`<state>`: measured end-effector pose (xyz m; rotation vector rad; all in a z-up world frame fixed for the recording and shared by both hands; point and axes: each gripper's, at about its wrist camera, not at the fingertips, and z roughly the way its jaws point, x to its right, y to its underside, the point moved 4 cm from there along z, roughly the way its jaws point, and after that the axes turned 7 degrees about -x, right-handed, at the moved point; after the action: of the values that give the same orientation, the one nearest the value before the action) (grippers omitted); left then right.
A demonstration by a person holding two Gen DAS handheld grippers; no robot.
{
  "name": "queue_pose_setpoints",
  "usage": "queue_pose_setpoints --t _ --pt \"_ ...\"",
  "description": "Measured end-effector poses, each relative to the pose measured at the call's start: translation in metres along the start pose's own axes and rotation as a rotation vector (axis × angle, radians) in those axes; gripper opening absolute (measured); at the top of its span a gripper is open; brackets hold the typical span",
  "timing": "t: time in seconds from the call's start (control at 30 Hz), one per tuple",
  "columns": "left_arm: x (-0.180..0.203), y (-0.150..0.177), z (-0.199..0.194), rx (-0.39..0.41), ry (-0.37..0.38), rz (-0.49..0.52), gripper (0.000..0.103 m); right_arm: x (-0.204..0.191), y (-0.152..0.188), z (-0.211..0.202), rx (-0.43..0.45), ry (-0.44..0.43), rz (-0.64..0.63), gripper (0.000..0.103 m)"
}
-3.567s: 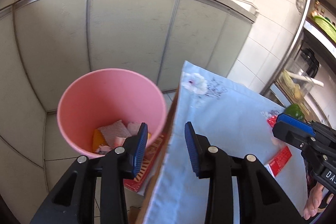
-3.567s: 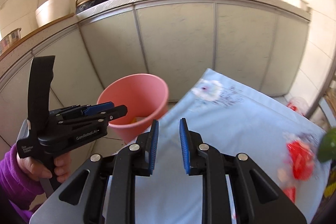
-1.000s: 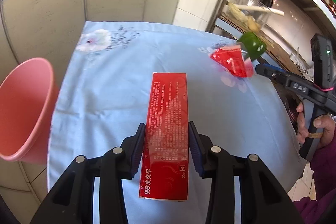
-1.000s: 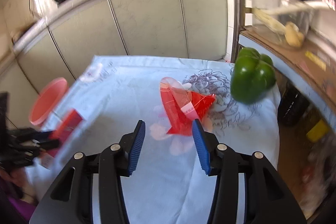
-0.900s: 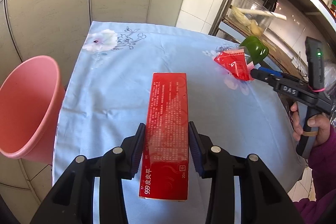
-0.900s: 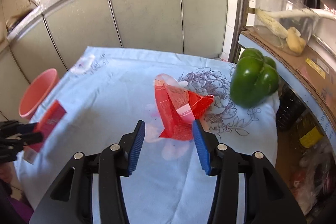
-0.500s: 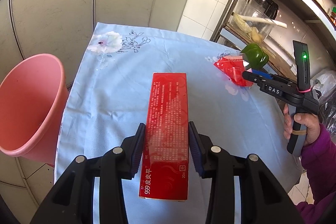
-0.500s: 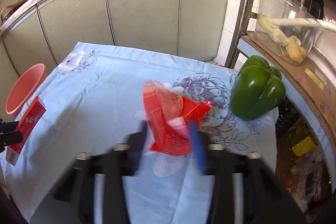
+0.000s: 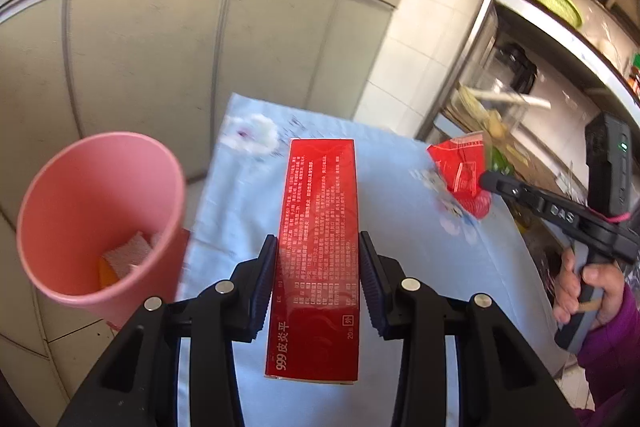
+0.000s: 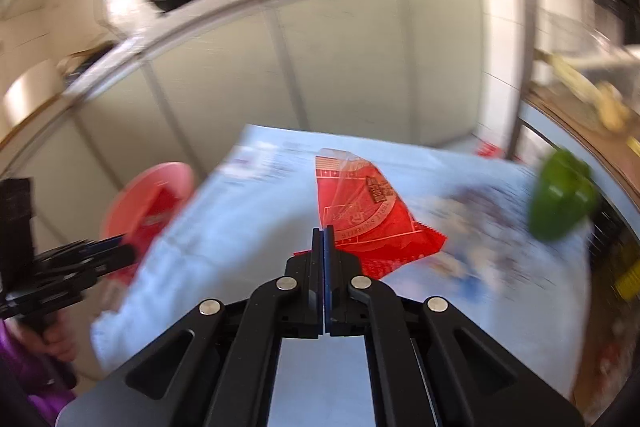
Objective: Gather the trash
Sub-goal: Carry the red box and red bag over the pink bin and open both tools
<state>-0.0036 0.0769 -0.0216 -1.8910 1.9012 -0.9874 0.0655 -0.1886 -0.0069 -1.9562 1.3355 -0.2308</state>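
Note:
My left gripper point(image 9: 319, 281) is shut on a long red box point(image 9: 318, 247) and holds it above the blue tablecloth point(image 9: 400, 259), near the pink bin point(image 9: 100, 215), which holds scraps. My right gripper point(image 10: 323, 235) is shut on a red snack wrapper point(image 10: 366, 211) and holds it lifted above the tablecloth point(image 10: 248, 211). The wrapper point(image 9: 460, 167) and the right gripper point(image 9: 486, 181) show at the right of the left wrist view. The pink bin point(image 10: 148, 195) and the left gripper point(image 10: 120, 249) with the red box show blurred at the left of the right wrist view.
A green pepper point(image 10: 560, 199) sits at the table's right side. Grey kitchen cabinets point(image 9: 200, 59) with pans on top stand behind. A metal shelf rack point(image 9: 540, 39) stands at the right.
My right gripper closed on the red wrapper and lifted it. My left gripper carried the red box left and up toward the pink bin, whose inside now shows.

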Motion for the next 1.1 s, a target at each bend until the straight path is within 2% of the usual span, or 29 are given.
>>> queue_pose_setpoints --t 0.23,0.33,0.5,0.6,0.87,0.9,0.93,1.0,1.1 --pt "-0.069 -0.011 -0.043 0.113 -0.137 -0.138 0.039 -0.108 -0.037 0.029 -0.039 -0.255 -0.161 0.0" --pt "-0.098 -0.015 -0.05 0.134 -0.186 -0.203 0.039 -0.148 -0.052 0.047 -0.065 -0.355 -0.189 0.0" --pt "-0.132 -0.015 -0.046 0.129 -0.25 -0.264 0.039 -0.197 -0.066 0.085 -0.121 -0.468 -0.182 0.0" --pt "-0.147 -0.013 -0.036 0.107 -0.277 -0.293 0.039 -0.212 -0.068 0.106 -0.162 -0.501 -0.164 0.001" --pt "-0.165 -0.01 -0.002 0.05 -0.31 -0.328 0.04 -0.231 -0.062 0.153 -0.243 -0.46 -0.155 0.001" --pt "-0.167 -0.01 0.002 0.043 -0.316 -0.335 0.04 -0.229 -0.061 0.158 -0.258 -0.456 -0.15 0.006" --pt "-0.168 -0.011 0.004 0.04 -0.319 -0.346 0.041 -0.229 -0.059 0.161 -0.271 -0.448 -0.144 0.017" --pt "-0.171 -0.015 0.005 0.043 -0.322 -0.357 0.043 -0.227 -0.057 0.164 -0.273 -0.442 -0.141 0.032" --pt "-0.169 -0.017 0.003 0.05 -0.328 -0.347 0.044 -0.224 -0.055 0.164 -0.269 -0.431 -0.153 0.033"
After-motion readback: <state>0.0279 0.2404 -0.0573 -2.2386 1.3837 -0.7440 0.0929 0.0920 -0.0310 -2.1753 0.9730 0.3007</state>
